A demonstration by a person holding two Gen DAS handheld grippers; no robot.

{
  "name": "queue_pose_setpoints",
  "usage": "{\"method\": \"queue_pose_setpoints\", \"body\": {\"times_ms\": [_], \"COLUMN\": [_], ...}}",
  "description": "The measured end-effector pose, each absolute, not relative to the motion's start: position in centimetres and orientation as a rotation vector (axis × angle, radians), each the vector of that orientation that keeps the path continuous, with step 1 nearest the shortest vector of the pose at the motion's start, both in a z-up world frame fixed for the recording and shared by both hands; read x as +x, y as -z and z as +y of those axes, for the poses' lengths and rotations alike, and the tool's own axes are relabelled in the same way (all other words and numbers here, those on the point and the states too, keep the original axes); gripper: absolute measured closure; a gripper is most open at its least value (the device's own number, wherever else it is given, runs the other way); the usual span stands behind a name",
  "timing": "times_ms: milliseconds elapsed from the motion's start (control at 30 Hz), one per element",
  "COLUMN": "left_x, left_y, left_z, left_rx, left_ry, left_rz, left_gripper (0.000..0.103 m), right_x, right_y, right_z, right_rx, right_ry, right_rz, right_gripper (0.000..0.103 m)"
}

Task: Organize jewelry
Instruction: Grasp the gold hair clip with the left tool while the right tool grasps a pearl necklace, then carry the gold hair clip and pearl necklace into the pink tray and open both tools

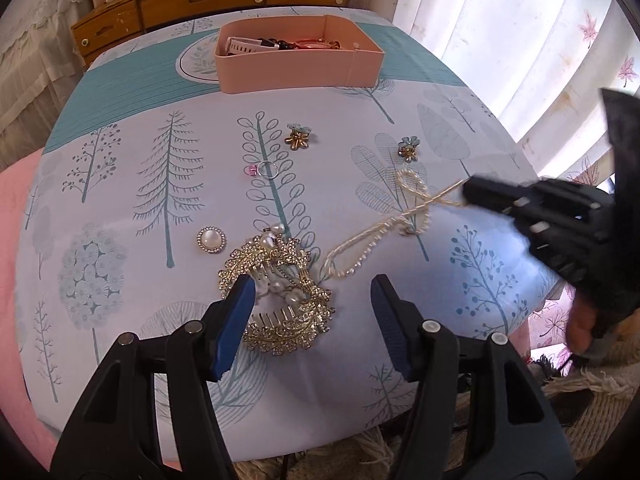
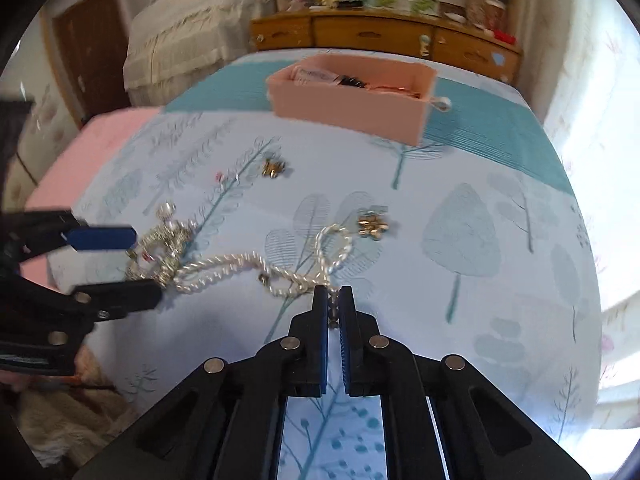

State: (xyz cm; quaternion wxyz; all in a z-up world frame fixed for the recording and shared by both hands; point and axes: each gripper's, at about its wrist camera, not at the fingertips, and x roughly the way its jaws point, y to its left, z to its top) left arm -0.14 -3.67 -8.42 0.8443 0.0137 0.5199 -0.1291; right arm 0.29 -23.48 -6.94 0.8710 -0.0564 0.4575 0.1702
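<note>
Jewelry sorting, part done. The landmark is the pink box, standing at the far end of a tree-print cloth. It already holds several pieces, among them what looks like a white strap, dark items and something copper-coloured; these count as sorted.

Still loose on the cloth, all on the near side of the box: two small flower clips nearest it, a thin ring with a pink stone just beyond them, then a round pearl brooch, a gold comb set with stones and pearls, and a looped pearl strand. One small pendant-like item lies just beside the box's right corner in the right wrist view; whether it touches the wall cannot be told.

The right gripper has its tongs drawn narrow on the near end of the strand, the clasp end pinched between the pads. The left gripper hangs over the comb with tongs wide, one pad over its left edge, nothing held.

Judged remaining: strand, comb, brooch, ring and both clips, so more than half of the visible pieces are yet to reach the box.
</note>
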Motion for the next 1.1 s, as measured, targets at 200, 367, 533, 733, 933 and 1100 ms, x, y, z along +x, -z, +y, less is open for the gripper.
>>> {"method": "queue_pose_setpoints", "body": {"times_ms": [200,367,533,733,933,1100], "left_x": [0.9,1.7,2.5,3.1,4.1,4.4], "left_y": [9.3,9.7,9.8,10.3,10.5,10.4], "left_z": [-4.3,-4.3,-5.2,-6.7,-5.9,-5.6], "left_rx": [0.008,-0.011,0.029,0.109,0.073,0.065], "left_ry": [0.248,0.204,0.176,0.154,0.133,0.137], "left_rz": [1.141,1.152,1.173,1.206,1.254,1.252], "left_gripper": [0.058,0.07,0.079,0.081,0.087,0.09], "right_x": [-1.4,-1.8,-1.0,-1.6,-1.5,-1.1], "right_y": [0.5,-1.2,-0.6,-0.1,0.2,1.7], "right_z": [-27.5,-28.4,-28.1,-27.6,-27.7,-27.6], "right_rx": [0.055,0.079,0.091,0.092,0.093,0.101], "right_ry": [-0.374,-0.382,-0.401,-0.403,-0.404,-0.409], "right_rz": [0.75,0.692,0.723,0.727,0.731,0.755], "right_gripper": [0.098,0.098,0.098,0.098,0.098,0.098]}}
